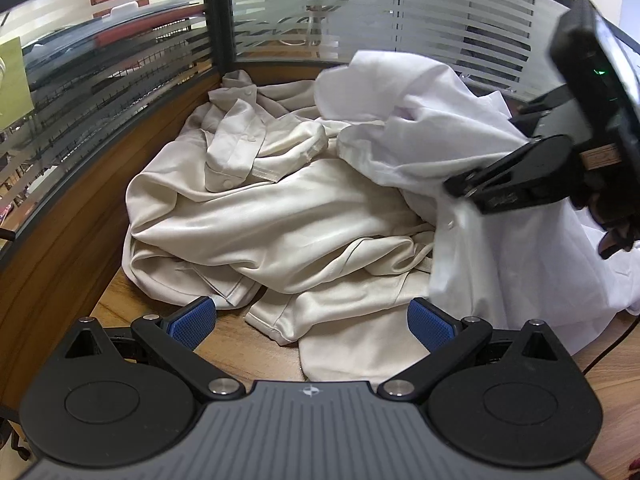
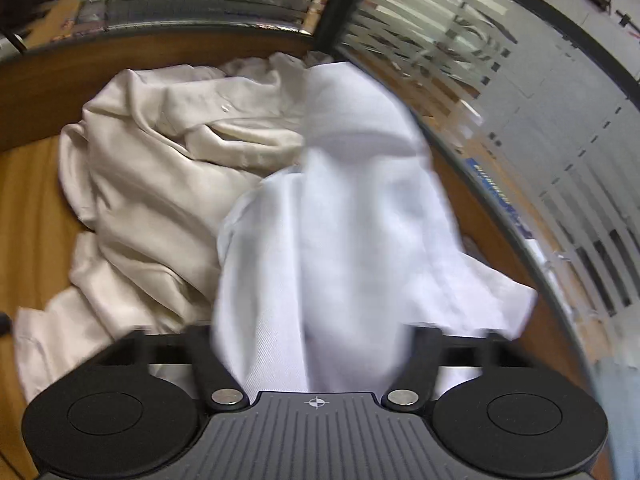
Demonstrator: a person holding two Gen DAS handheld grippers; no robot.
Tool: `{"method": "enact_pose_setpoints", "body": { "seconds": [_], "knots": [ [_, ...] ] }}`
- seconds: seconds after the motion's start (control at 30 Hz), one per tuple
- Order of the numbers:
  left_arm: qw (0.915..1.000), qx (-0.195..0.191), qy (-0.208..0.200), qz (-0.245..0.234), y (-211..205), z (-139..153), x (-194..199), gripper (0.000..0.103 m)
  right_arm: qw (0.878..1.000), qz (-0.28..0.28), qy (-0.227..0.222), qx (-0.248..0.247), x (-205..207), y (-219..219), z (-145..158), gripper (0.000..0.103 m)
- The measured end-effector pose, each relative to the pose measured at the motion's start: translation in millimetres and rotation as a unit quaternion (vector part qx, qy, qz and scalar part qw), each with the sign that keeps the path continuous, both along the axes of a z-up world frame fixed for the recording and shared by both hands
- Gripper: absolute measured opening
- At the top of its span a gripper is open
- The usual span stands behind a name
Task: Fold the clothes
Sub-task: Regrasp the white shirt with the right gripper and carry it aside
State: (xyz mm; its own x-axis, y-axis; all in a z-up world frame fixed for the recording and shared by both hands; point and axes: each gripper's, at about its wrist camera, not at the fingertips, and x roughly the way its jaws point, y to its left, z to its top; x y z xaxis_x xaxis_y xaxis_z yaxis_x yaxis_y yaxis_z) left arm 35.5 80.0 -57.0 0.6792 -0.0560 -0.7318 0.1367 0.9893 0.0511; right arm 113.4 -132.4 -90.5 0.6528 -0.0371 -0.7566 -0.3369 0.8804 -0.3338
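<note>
white shirt [image 1: 420, 128], cream garment [image 1: 260, 216] — wood-grain table [image 1: 248, 344]

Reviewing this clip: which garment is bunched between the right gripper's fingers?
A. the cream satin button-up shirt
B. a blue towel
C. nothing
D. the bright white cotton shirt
D: the bright white cotton shirt rises from between the right gripper fingers, while the cream satin shirt lies heaped beside it.
</note>
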Motion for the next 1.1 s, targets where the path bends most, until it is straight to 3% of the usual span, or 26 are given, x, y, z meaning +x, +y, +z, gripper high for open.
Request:
{"method": "enact_pose_setpoints", "body": {
  "seconds": [0.1,0.17,0.37,0.53,0.73,0.93,1.03,1.1],
  "knots": [
    [1.0,0.001,0.0,-0.004,-2.2,-0.7,0.8,0.103,0.999,-0.015,0.002,0.032,-11.5,-21.6,17.1,0.021],
    [1.0,0.001,-0.002,-0.009,-4.9,-0.6,1.6,0.103,0.999,-0.028,-0.006,0.043,-24.2,-38.2,32.7,0.016],
    [0.9993,-0.003,-0.007,-0.037,-21.3,-0.4,7.6,0.103,0.995,-0.088,-0.024,0.038,-80.7,-98.1,77.2,0.013],
    [0.9975,-0.01,-0.005,-0.07,-42.5,-4.3,12.1,0.103,0.985,-0.173,-0.017,0.018,-139.8,-153.4,92.7,0.013],
    [0.9923,-0.014,-0.002,-0.123,-76.4,-10.4,15.7,0.103,0.954,-0.301,0.0,0.003,-208.3,-212.4,85.5,0.013],
    [0.9844,-0.011,-0.003,-0.176,-114.9,-18.9,22.0,0.103,0.911,-0.411,0.022,-0.018,-270.9,-260.8,69.8,0.015],
    [0.9828,-0.004,-0.005,-0.184,-133.0,-25.9,30.3,0.103,0.89,-0.455,0.033,-0.006,-294.3,-279.4,61.7,0.025],
    [0.9827,0.001,-0.008,-0.185,-144.2,-31.2,37.2,0.103,0.883,-0.468,0.032,0.004,-305.1,-283.5,60.9,0.039]
  ]
}}
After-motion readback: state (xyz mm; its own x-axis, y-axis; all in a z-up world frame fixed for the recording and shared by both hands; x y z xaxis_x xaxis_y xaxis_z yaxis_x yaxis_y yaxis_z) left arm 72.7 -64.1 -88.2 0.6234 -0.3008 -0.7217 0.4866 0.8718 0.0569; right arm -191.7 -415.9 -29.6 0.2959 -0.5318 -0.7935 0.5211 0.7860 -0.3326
